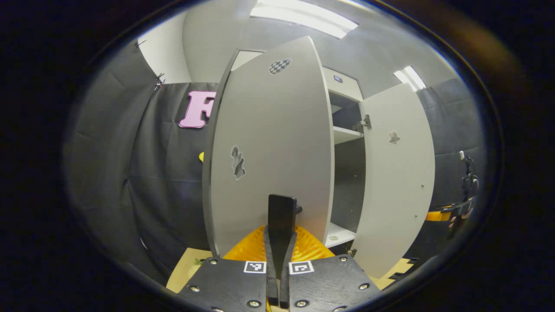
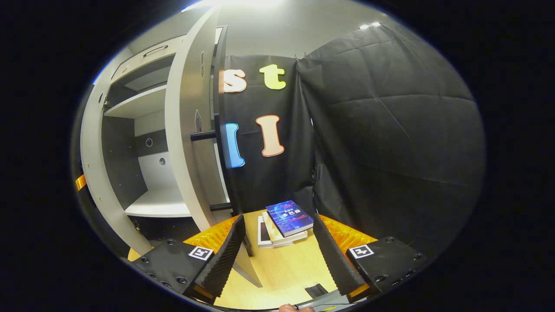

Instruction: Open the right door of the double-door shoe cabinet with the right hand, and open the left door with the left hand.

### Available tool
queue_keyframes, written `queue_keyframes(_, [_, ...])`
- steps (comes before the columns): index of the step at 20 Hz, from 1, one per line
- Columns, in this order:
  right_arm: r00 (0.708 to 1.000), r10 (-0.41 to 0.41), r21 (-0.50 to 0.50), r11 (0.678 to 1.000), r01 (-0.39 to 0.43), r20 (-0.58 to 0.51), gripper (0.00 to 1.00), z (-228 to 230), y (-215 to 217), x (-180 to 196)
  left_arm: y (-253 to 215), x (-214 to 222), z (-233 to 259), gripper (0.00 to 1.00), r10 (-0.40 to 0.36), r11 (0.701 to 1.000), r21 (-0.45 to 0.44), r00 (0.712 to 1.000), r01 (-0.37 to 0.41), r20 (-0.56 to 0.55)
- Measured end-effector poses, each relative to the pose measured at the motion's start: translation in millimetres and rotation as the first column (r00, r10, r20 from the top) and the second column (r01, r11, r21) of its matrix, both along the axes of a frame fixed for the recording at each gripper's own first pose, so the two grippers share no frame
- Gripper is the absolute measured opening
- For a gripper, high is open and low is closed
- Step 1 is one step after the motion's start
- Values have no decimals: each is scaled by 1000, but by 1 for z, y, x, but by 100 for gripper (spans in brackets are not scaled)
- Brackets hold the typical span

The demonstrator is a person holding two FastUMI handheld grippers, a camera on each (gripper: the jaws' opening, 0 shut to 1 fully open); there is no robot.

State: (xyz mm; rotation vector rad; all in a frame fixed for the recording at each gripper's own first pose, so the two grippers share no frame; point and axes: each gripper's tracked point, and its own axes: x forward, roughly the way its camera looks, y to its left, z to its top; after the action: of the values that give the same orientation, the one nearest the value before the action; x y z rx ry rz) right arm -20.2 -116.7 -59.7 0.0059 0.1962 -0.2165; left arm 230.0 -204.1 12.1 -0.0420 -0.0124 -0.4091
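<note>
The grey left door [image 1: 269,143] of the shoe cabinet is swung out toward me. My left gripper [image 1: 280,236] is shut on its black handle [image 1: 282,208], both fingers pressed together around it. The right door [image 1: 399,173] also stands wide open, and shelves [image 1: 347,134] show between the doors. In the right gripper view my right gripper [image 2: 279,255] is open and holds nothing. It sits just right of the right door's edge [image 2: 186,130], whose black bar handle [image 2: 204,135] is above and apart from the fingers. The other gripper [image 1: 459,210] shows small at the far right of the left gripper view.
A small stack of books [image 2: 286,221] lies on the wooden floor [image 2: 282,268] just ahead of the right gripper. Black cloth walls [image 2: 390,130] close in behind and beside the cabinet. A dark flat object [image 2: 316,289] lies on the floor near the right gripper.
</note>
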Motion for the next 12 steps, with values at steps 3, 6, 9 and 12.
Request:
queue_keyframes(3, [1000,-9,8,1000,9,5,98,0,-2,-3,5,1,0,4,17,1000,9,1000,-17,3])
queue_keyframes(6, [1000,-11,13,1000,11,11,98,0,-1,-4,8,2,0,4,33,999,13,999,-33,6])
queue_keyframes(9, [1000,-7,11,1000,7,11,98,-2,2,-6,18,4,0,4,58,998,33,998,-58,11])
queue_keyframes(12, [1000,0,12,1000,0,-1,98,-8,5,-7,31,6,-2,3,111,992,51,994,-112,9])
